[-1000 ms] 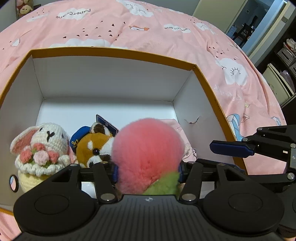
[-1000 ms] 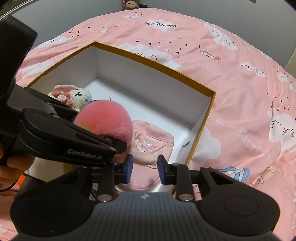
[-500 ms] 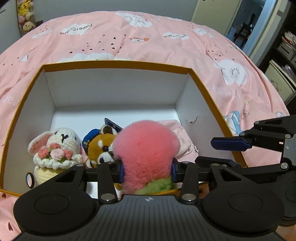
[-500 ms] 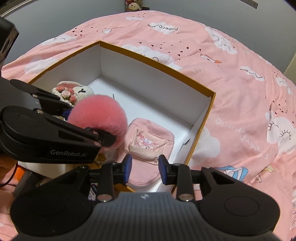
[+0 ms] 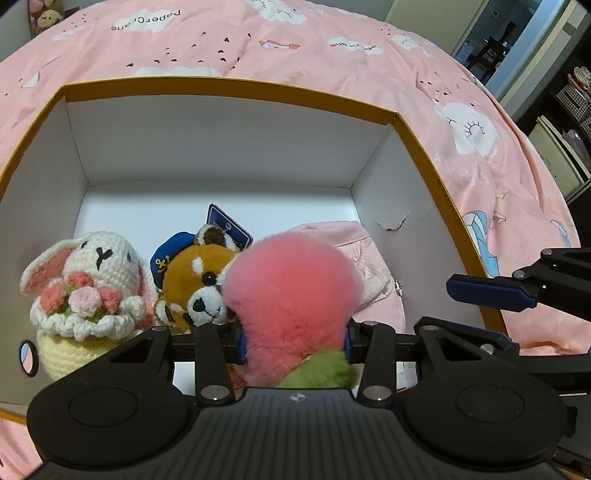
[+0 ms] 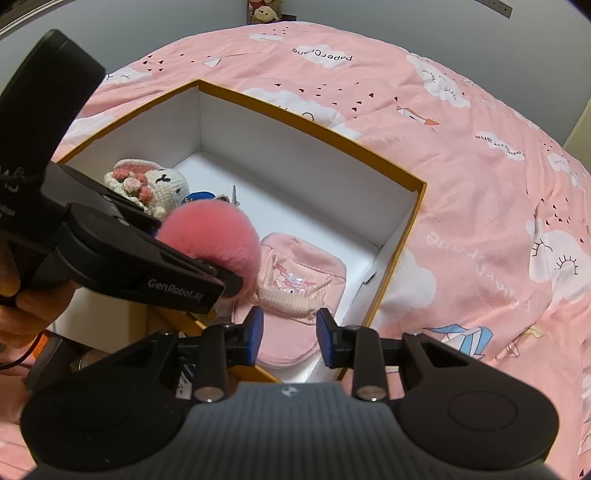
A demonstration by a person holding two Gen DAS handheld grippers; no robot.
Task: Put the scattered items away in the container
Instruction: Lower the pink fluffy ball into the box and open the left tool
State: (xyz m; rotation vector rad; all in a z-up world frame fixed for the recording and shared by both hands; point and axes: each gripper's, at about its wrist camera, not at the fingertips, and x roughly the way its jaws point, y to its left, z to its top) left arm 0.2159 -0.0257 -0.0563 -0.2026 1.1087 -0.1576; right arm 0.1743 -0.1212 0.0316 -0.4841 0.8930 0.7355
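My left gripper (image 5: 293, 336) is shut on a fluffy pink peach plush (image 5: 291, 291) with a green leaf, its blue pads squeezing the sides. It hangs over the near part of the white box with an orange rim (image 5: 229, 86). Inside the box are a crocheted bunny (image 5: 88, 291), a red panda plush in a blue cap (image 5: 195, 280) and a pink hat (image 5: 369, 280). In the right wrist view the peach plush (image 6: 210, 236) is above the box (image 6: 314, 127), left of the hat (image 6: 299, 280). My right gripper (image 6: 289, 332) stands open and holds nothing, above the box's near edge.
The box lies on a pink bedspread (image 6: 480, 184) printed with clouds. A person's hand (image 6: 22, 314) holds the left gripper at the left edge. Plush toys (image 6: 264, 7) sit against the far wall. A doorway and shelves (image 5: 546, 74) are off to the right of the bed.
The left jaws have closed in on the pink plush, squeezing it from a round ball to a narrower shape. The right gripper has stayed almost still.
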